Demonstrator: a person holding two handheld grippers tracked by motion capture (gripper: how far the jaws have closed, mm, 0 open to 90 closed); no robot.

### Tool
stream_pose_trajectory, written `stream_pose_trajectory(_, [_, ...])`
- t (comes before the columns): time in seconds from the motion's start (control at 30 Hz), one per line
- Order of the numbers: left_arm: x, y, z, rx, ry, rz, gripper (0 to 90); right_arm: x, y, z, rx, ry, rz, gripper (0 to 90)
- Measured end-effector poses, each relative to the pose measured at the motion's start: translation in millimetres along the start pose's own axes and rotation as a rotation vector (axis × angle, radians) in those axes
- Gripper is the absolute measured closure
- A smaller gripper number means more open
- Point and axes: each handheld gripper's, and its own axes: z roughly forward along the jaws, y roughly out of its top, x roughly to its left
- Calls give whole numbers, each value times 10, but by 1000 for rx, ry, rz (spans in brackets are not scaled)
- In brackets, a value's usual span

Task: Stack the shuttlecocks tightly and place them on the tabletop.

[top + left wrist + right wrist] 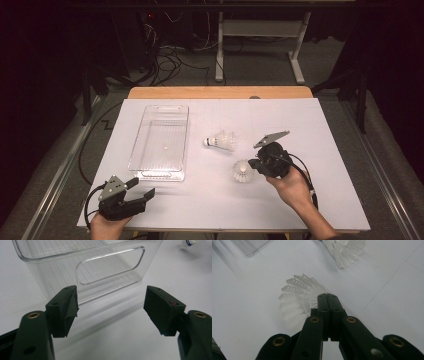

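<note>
The left tongs (142,190) sit at the near left corner of the white surface (310,200), released, jaws spread wide with nothing between them. Just ahead of them stands a clear plastic bin (161,141). The left gripper view adds what the high view cannot: the bin's (82,270) near end wall has a long rounded handle slot, and the pads (71,305) of these tongs (111,306) hang apart from it, just above the bare sheet.

Right of the bin and beyond the right tongs (252,163), a shuttlecock lying on its side (222,141) points its cork toward the bin. A second shuttlecock (242,171) touches the right tongs' tips. The right gripper view shows these tongs (327,298) clenched, jaws pressed flat together at the rim of that shuttlecock's (297,302) skirt; whether the rim is pinched between them I cannot tell.
</note>
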Motion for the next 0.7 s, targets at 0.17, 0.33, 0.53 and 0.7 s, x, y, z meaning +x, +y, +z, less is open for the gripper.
stream_pose_trajectory(0.17, [-1,1,0,-1,1,0,288,41,33,38,-3,18,-4,900])
stream_pose_trajectory(0.33, [4,2,-5,1,-3,-1,288,77,63,75,-5,37,-7,900])
stream_pose_trajectory(0.53, [6,1,-6,-2,-1,-3,288,91,81,114,-7,54,-1,900])
stream_pose_trajectory(0.7, [7,1,-7,-2,-2,-2,288,53,68,136,2,53,2,900])
